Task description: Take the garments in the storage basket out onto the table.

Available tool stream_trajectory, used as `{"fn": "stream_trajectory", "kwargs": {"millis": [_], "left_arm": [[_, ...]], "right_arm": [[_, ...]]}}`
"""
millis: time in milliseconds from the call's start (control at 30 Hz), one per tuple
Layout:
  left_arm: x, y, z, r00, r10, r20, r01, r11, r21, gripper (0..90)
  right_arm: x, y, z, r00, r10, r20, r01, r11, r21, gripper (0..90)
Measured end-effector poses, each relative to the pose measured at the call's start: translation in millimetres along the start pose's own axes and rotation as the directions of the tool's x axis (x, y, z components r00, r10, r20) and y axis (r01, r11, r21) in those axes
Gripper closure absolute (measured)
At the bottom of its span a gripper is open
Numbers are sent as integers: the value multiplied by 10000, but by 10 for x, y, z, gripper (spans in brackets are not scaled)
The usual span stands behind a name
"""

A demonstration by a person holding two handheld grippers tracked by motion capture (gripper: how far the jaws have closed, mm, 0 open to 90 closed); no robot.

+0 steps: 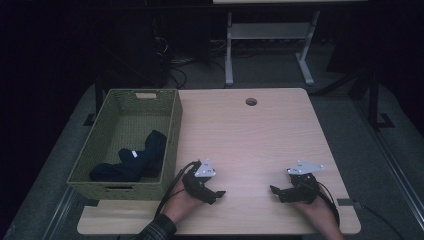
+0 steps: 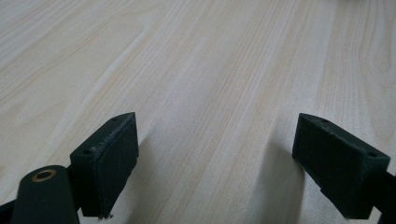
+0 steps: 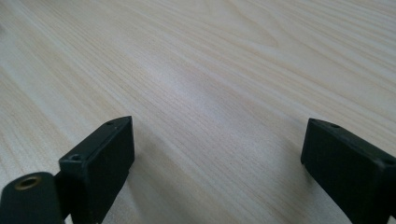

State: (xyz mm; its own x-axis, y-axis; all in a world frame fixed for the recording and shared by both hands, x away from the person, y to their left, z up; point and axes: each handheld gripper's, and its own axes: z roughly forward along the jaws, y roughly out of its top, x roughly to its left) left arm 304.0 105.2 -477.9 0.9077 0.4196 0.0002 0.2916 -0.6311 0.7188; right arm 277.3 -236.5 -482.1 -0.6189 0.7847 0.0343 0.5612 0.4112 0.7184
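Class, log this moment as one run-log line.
left gripper: open, empty | right gripper: open, empty | dark cloth: in basket

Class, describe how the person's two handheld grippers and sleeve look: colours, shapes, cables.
Both the left gripper and right gripper are black with blocky rectangular jaws. Each carries a grey three-cornered plate on top and trails a black cable. A dark plaid sleeve covers the left forearm.
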Motion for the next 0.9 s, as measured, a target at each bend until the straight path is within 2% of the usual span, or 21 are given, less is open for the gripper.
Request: {"fn": "stream_trajectory", "kwargs": {"millis": [200,400,567,700,900], "left_arm": [[-9,30,14,9997,-203,-113,204,9997,124,140],[4,29,7,9999,-90,-98,91,9998,188,139],[20,40,-1,9998,-172,-134,176,9994,290,139],[28,56,0,9990,-417,-145,421,9987,280,140],[44,75,0,9993,-326,-203,333,9989,328,139]], "right_arm": [[3,0,-1,10000,46,-15,-46,10000,25,93],[3,0,-1,10000,49,-14,-49,10000,27,93],[3,0,-1,10000,52,-15,-52,10000,27,93],[3,0,-1,10000,51,-15,-51,10000,24,93],[5,-7,-8,10000,9,-27,-9,10000,36,93]]}}
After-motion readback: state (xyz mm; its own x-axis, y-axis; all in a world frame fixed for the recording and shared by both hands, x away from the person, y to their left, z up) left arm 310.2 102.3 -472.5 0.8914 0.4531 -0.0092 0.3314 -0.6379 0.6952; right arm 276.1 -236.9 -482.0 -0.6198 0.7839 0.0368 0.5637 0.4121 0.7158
